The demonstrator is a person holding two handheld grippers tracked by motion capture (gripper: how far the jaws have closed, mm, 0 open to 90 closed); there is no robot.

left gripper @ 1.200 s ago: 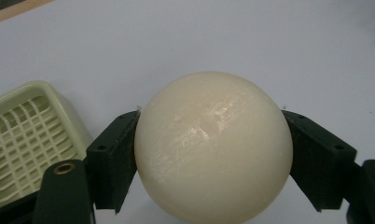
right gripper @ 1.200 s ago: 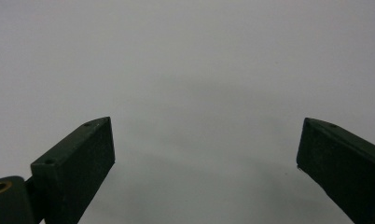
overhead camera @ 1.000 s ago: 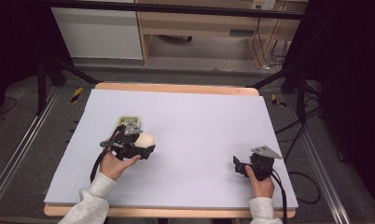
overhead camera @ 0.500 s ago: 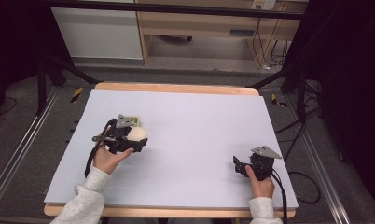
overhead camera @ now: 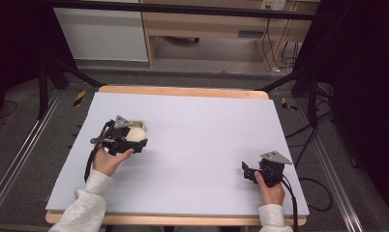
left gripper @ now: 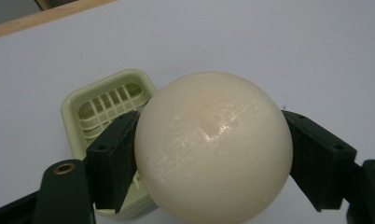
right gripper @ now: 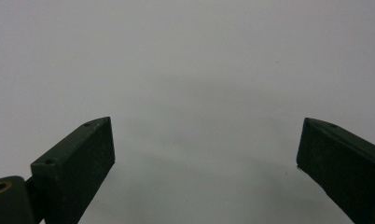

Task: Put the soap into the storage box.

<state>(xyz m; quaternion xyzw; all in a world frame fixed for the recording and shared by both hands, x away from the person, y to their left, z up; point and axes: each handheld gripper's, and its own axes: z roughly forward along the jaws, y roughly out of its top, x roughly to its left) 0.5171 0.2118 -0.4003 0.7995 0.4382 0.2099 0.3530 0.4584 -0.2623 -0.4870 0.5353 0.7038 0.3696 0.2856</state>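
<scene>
My left gripper (overhead camera: 134, 137) is shut on a cream-coloured ball (left gripper: 212, 147), its two black jaws pressing the ball's sides. The ball (overhead camera: 136, 133) hangs just above and in front of a pale green slotted tray (left gripper: 106, 109), which lies on the white table at its left half. In the high view a corner of the tray (overhead camera: 141, 123) peeks out behind the ball. My right gripper (overhead camera: 246, 172) rests near the table's front right, jaws open with nothing between them (right gripper: 205, 154).
The white tabletop (overhead camera: 207, 130) has a wooden rim along its far edge (overhead camera: 183, 91). Black frame legs and cables stand beside the table on the floor at right (overhead camera: 308, 96). A cable trails from each gripper toward the person's sleeves.
My left gripper has carried the ball a little leftward and toward the far side, up to the green tray. The right gripper has stayed where it was.
</scene>
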